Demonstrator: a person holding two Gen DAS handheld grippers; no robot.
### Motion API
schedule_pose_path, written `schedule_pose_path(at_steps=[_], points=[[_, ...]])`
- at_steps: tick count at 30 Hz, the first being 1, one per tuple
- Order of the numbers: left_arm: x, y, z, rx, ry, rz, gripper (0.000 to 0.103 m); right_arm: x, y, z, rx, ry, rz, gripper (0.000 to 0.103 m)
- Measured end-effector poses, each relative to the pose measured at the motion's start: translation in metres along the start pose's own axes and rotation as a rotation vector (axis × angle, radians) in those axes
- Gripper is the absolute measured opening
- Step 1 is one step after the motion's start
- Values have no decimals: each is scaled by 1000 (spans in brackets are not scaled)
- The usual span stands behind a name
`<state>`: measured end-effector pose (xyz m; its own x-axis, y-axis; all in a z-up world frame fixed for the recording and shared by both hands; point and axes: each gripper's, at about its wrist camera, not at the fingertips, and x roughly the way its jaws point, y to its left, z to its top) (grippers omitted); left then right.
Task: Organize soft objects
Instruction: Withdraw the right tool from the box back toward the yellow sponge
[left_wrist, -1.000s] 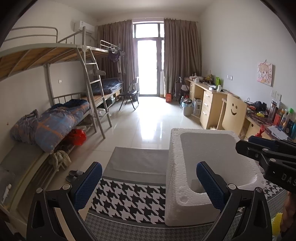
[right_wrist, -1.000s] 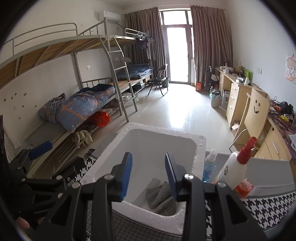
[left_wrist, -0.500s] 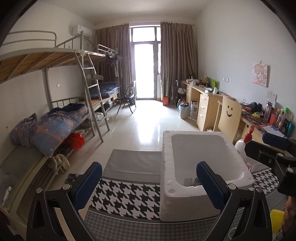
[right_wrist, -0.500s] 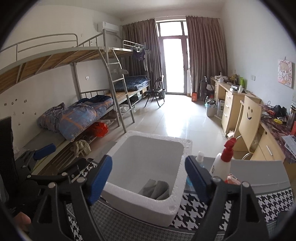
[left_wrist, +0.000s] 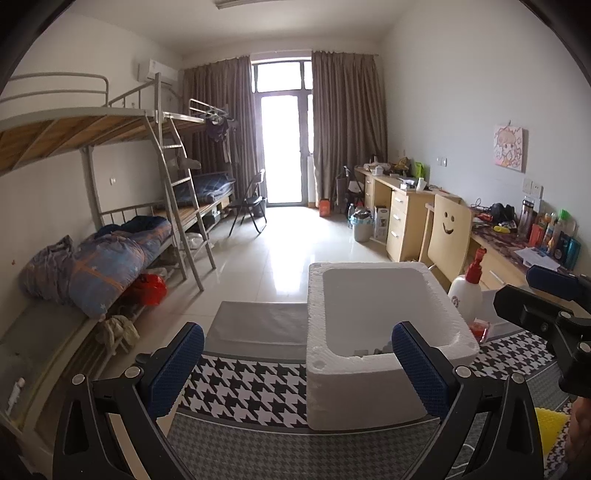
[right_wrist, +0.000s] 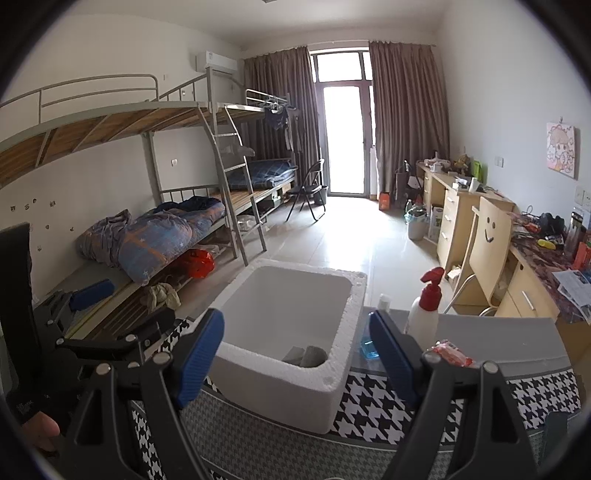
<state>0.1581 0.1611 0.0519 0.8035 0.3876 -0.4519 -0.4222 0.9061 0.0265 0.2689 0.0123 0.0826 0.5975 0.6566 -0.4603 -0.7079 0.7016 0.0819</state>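
1. Far left: a metal bunk bed (right_wrist: 155, 206) stands along the wall, with a rumpled blue quilt (right_wrist: 155, 240) on the lower bunk.
2. Left tongs (left_wrist: 295, 369): blue pads stand wide apart with nothing between them. They hover above the near edge of the table (left_wrist: 243, 384), over its houndstooth cloth.
3. Centre: a white foam box (right_wrist: 280, 373) sits on the table, open at the top. In the left wrist view it lies partly behind the right-hand pad of the left tongs.
4. Task item: grey soft cloth (right_wrist: 304, 355) lies at the bottom of the foam box, against its near wall. Only a small part shows above the rim.
5. Right tongs (right_wrist: 297, 354): pads spread wide, clamped on nothing. They are poised in front of the box, clear of its rim.
6. Right of the box: a blue-liquid bottle (right_wrist: 369, 345) stands just beside the box wall; a white spray bottle with red trigger (right_wrist: 424, 310) is next to it; a red packet (right_wrist: 452, 352) lies nearby.
7. Far right: a wooden chair with a smiling face (right_wrist: 491, 236) stands at a cluttered side desk.
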Motion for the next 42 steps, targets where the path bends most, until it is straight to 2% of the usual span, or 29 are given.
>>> schedule_pose_path(at_steps=[30, 42], points=[[-51, -28, -13, 37, -61, -77, 102, -63, -14, -31, 20, -67, -27, 84], [-69, -45, -25, 57, -83, -132, 102, -83, -23, -47, 22, -92, -63, 85]])
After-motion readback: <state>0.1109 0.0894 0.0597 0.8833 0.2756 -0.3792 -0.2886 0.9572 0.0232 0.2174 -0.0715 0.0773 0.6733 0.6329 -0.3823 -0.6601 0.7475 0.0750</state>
